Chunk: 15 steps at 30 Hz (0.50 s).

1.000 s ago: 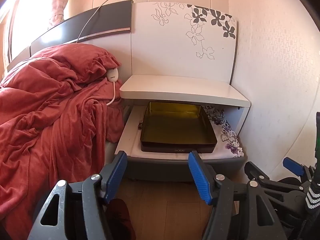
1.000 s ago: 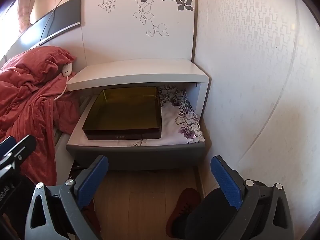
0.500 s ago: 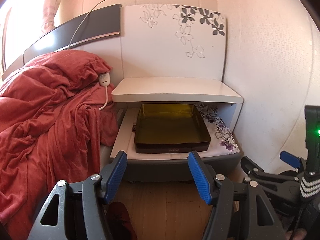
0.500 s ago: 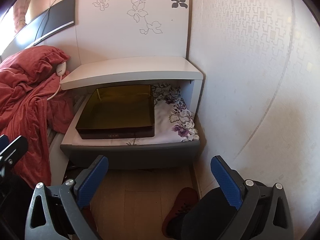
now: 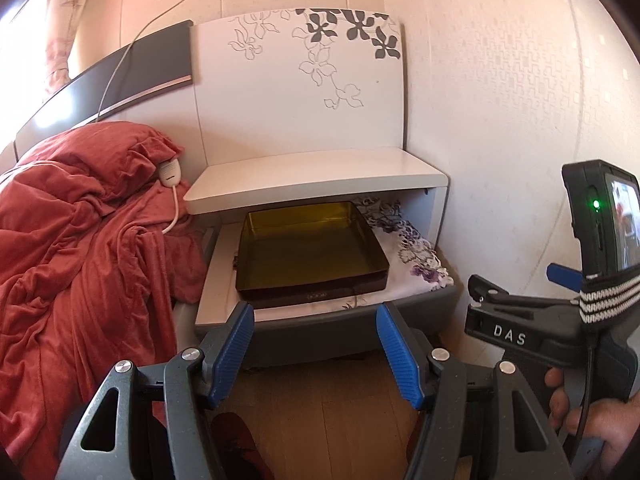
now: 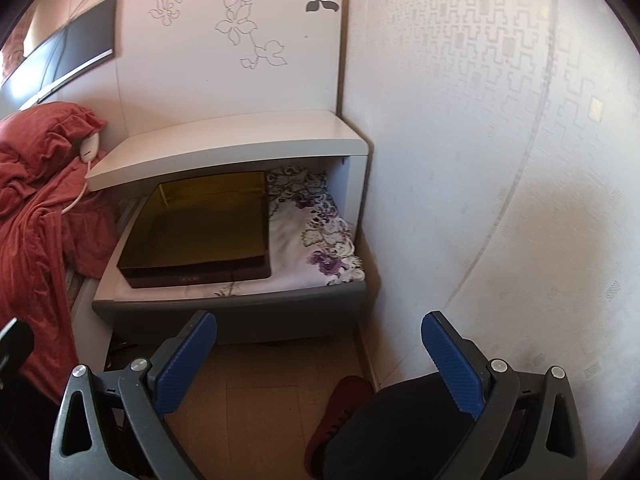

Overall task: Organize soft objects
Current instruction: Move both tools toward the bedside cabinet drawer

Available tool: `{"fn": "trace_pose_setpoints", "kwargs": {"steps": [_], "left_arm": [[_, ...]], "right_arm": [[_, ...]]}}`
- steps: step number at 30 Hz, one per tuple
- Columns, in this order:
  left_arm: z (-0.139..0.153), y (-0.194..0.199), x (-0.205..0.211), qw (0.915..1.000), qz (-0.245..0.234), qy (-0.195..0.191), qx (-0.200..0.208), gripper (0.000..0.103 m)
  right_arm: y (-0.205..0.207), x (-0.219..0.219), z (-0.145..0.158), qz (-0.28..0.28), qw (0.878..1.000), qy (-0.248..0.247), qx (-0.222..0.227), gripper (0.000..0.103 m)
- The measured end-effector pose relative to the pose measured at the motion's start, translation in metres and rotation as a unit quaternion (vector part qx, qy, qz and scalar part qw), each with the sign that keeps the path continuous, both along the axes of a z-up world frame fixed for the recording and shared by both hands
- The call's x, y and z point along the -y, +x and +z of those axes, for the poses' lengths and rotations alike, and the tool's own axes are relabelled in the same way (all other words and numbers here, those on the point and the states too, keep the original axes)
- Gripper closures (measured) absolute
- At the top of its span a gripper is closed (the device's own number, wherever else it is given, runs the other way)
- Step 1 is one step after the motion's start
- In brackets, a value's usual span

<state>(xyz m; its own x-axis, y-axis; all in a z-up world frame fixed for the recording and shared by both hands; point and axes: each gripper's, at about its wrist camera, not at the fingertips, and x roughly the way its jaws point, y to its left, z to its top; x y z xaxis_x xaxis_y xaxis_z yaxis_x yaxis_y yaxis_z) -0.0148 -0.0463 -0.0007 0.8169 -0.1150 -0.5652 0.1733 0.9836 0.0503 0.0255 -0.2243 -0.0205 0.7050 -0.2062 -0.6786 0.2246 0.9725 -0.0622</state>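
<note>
floral cloth [image 6: 316,240]: folded on the nightstand's lower shelf [image 6: 120,280], right side, under and beside amber tray [image 6: 200,228], likely one piece | left gripper [image 5: 316,350]: well short of shelf's front edge, jaws spread, empty | right gripper [image 6: 320,360]: likewise short, jaws spread wide, empty | red blanket [image 5: 80,240]: heaped on bed, left of nightstand

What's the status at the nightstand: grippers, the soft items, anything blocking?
Left gripper open, empty. Right gripper open, empty. Floral cloth lies folded on lower shelf, amber tray resting on it. Red blanket untouched.
</note>
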Motion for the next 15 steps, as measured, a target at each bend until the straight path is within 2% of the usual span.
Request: {"fn": "trace_pose_setpoints", "kwargs": {"steps": [15], "left_arm": [[-0.0053,0.0014,0.0011,0.9999,-0.011,0.001,-0.009,0.038]], "right_arm": [[0.0062,0.0074,-0.0055,-0.006,1.000,-0.008,-0.013,0.000]]}}
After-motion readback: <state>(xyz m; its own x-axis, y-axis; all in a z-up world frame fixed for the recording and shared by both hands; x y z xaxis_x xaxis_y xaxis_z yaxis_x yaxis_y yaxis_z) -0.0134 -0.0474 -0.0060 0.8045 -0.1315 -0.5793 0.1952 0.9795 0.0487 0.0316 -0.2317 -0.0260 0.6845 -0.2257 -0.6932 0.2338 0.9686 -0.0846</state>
